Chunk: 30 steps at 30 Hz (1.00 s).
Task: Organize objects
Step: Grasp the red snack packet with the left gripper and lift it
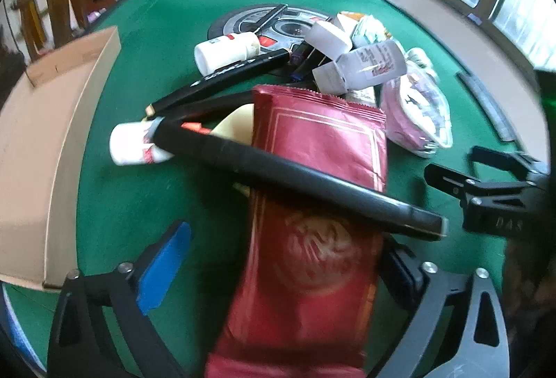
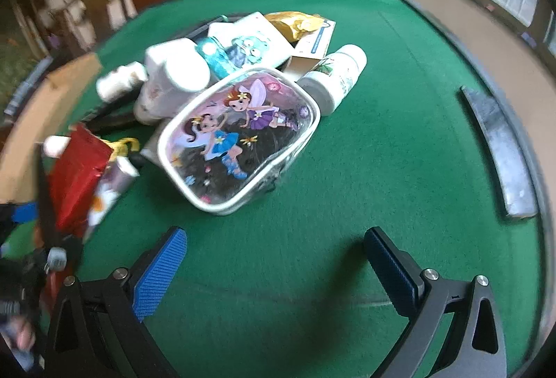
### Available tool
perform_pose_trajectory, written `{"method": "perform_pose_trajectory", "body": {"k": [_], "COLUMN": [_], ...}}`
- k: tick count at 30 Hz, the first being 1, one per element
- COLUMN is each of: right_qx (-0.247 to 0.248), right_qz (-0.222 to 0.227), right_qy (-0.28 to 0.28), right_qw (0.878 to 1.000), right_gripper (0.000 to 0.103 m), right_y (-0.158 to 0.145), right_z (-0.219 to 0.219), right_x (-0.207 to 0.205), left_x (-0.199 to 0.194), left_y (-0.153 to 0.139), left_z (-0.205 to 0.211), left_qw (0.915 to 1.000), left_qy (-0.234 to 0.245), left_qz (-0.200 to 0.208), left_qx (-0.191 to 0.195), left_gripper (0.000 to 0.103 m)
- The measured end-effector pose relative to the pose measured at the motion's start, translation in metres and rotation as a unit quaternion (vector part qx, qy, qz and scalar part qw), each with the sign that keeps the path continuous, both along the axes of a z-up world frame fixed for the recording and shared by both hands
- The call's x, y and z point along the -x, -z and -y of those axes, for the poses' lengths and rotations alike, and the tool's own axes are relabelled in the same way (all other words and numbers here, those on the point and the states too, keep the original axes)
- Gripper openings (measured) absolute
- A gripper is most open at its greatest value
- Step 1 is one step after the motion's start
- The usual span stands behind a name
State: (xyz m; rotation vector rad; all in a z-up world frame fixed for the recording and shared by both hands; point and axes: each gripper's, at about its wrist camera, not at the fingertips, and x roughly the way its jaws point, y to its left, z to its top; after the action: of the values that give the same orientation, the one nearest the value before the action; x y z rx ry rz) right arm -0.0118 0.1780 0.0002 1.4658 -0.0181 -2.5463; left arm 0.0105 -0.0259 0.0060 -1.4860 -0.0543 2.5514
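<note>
Clutter is lying heaped on the green tabletop [image 1: 139, 204], with a red foil packet [image 1: 312, 239] at its near edge. The left gripper [image 1: 278, 273] is hanging over that packet, fingers spread wide, the packet lying between them unpinched. A black stick [image 1: 295, 183] is crossing the packet. Left of the packet a cardboard box [image 1: 41, 134] is sitting. The right gripper [image 2: 274, 270], fingers spread, is hovering over bare felt, right of the packet and near a fairy-print pouch [image 2: 236, 141].
</note>
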Motion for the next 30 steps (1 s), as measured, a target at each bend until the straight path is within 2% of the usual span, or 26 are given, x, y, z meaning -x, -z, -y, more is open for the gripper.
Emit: {"method": "perform_pose_trajectory", "body": {"k": [3, 4, 6, 9, 14, 19, 24, 26, 28, 30], "right_qx": [0.080, 0.084, 0.073, 0.055, 0.028, 0.036, 0.046, 0.049, 0.051, 0.054], "right_qz": [-0.004, -0.013, -0.039, -0.072, -0.098, -0.115, -0.112, -0.109, -0.108, -0.106], "right_qy": [-0.008, -0.009, -0.013, -0.025, -0.052, -0.069, -0.068, -0.068, -0.068, -0.068], "right_qw": [0.997, 0.996, 0.996, 0.996, 0.993, 0.990, 0.990, 0.991, 0.991, 0.991], "right_gripper": [0.101, 0.100, 0.100, 0.101, 0.101, 0.101, 0.101, 0.101, 0.101, 0.101], "right_y": [-0.009, -0.012, -0.021, -0.030, -0.038, -0.045, -0.041, -0.040, -0.039, -0.038], "right_z": [-0.030, -0.036, -0.041, -0.044, -0.026, -0.023, -0.024, -0.026, -0.026, -0.026], "right_x": [-0.009, -0.013, -0.023, -0.039, -0.051, -0.058, -0.061, -0.062, -0.062, -0.062], "left_x": [-0.006, -0.010, -0.016, -0.024, -0.034, -0.032, -0.032, -0.032, -0.029, -0.026], "left_y": [-0.005, -0.008, -0.013, -0.019, -0.034, -0.033, -0.030, -0.036, -0.035, -0.030], "left_z": [0.021, 0.028, 0.032, 0.035, 0.037, 0.027, 0.026, 0.032, 0.039, 0.042], "left_qw": [0.9996, 0.9995, 0.9996, 0.9993, 0.9982, 0.9956, 0.9958, 0.9962, 0.9959, 0.9965], "left_qy": [0.003, 0.004, 0.013, 0.029, 0.048, 0.092, 0.091, 0.086, 0.082, 0.072], "left_qz": [0.002, 0.000, -0.010, -0.014, -0.017, 0.004, 0.016, 0.008, 0.017, 0.029], "left_qx": [-0.027, -0.030, -0.024, -0.020, -0.031, -0.018, -0.003, -0.015, -0.033, -0.032], "left_gripper": [0.078, 0.072, 0.069, 0.069, 0.069, 0.069, 0.069, 0.069, 0.069, 0.069]}}
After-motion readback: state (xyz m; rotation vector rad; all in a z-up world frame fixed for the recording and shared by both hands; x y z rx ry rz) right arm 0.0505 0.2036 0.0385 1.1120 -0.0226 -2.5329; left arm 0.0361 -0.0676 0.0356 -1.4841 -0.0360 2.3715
